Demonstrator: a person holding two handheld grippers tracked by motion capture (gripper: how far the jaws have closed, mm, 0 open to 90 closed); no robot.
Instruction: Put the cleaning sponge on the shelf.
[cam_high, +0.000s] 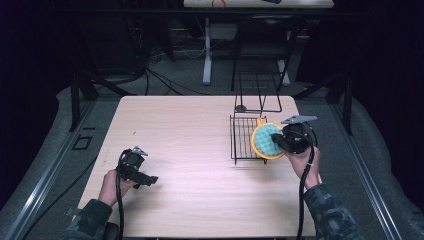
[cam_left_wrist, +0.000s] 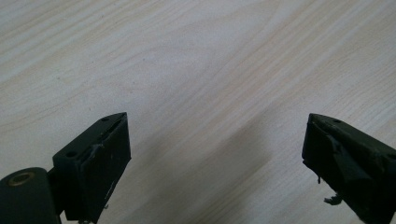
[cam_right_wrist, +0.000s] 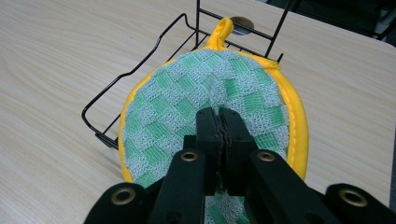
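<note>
— What do you have in your right gripper (cam_right_wrist: 219, 116)?

— My jaws are pressed together on a fold of the round pot holder (cam_right_wrist: 187, 107), the green-and-white checked one with the yellow border. The cloth bunches up where the two black fingers (cam_right_wrist: 208, 135) pinch it, near the edge closest to me. In the high view the right gripper (cam_high: 280, 142) sits at the pot holder's (cam_high: 265, 140) right side, with my right hand (cam_high: 305, 162) behind it.

— And where is the pot holder itself?

— It is over the black wire rack (cam_right_wrist: 140, 74) on the right half of the wooden table (cam_high: 190, 150). Its yellow hanging loop (cam_right_wrist: 223, 30) points away from me, toward the rack's upright back frame. The near part of the cloth hangs past the rack's front rail, on my side. Whether the far part rests on the wires or hovers just above them, I cannot tell.

— What is beyond the rack?

— The taller wire frame (cam_high: 257, 92) rises at the rack's far end, with a small round foot (cam_high: 241, 108) on the table beside it.

— And your left gripper (cam_left_wrist: 215, 154)?

— Its jaws stand wide apart, with nothing between them but bare tabletop. In the high view the left gripper (cam_high: 145, 177) lies low near the front left of the table, in my left hand (cam_high: 112, 187), well apart from the rack and the pot holder.
</note>
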